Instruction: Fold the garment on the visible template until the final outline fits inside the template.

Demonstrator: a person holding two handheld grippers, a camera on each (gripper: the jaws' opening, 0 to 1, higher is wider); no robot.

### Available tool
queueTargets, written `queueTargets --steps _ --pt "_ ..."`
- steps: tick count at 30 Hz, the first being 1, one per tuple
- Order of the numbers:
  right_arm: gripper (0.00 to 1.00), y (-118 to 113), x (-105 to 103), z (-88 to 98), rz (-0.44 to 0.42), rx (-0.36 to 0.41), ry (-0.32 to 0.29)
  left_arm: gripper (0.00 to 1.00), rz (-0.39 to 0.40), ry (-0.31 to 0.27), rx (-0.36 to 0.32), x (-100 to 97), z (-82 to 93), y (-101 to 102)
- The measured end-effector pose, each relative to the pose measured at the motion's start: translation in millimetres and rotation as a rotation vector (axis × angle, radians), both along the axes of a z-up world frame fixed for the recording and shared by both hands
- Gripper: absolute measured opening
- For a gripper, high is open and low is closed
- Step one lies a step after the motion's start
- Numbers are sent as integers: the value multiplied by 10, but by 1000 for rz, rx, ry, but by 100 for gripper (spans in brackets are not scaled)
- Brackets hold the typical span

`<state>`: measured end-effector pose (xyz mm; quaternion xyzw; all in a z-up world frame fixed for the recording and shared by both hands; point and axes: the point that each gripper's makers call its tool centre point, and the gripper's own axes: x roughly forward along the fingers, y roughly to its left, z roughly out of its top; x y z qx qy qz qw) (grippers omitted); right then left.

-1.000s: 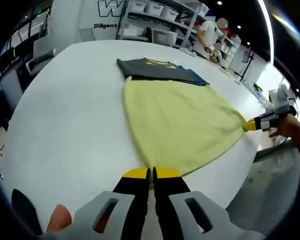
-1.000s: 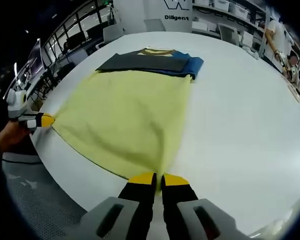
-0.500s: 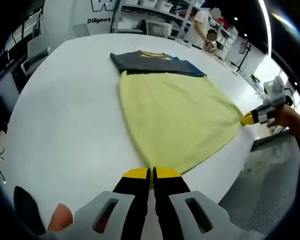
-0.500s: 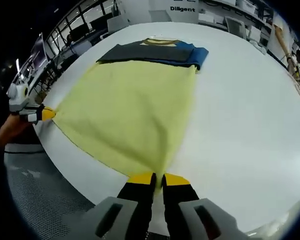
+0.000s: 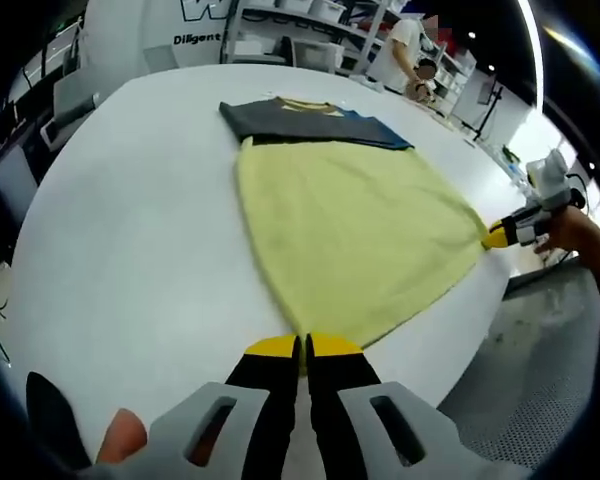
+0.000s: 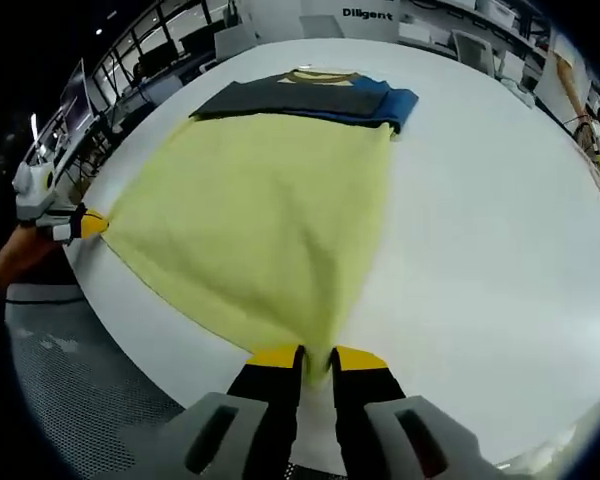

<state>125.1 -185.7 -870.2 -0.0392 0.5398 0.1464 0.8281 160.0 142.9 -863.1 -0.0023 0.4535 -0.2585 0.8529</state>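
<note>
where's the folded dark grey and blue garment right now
In both gripper views the folded dark grey and blue garment lies on the white table at the far end of the spread yellow cloth, its near edge meeting that cloth.

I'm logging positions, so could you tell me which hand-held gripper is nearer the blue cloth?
Right, I'd judge, though narrowly: the blue cloth lies at the pile's end on the right gripper's side; the left gripper holds the opposite corner.

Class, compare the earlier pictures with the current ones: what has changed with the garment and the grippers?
No clear change to report. Both grippers, left gripper and right gripper, stay shut on corners of the yellow garment, stretched over the white table; the dark folded clothes are unmoved.
</note>
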Motion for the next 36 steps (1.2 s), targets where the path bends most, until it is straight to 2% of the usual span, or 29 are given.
queueTargets --steps 1,12,17,21,28,32,33,36 --pt "0 26 -17 -5 -2 17 11 0 -2 0 1 -1 -2 0" --pt "0 34 -37 36 -11 22 9 0 -27 13 23 -52 -3 1" --pt "0 44 -11 167 -27 40 -16 0 0 -4 -11 -47 103 15" --pt "0 38 -36 202 -22 41 -20 0 7 -10 -23 -55 173 17" --pt "0 48 -133 190 3 40 22 0 -43 19 14 -210 160 10" --pt "0 59 -134 252 0 51 17 0 -20 -5 -19 -196 268 17" --pt "0 47 -112 301 -7 55 6 0 3 -21 -54 -160 343 1" --pt "0 29 -26 465 -26 78 -30 0 32 -43 -92 -97 485 5"
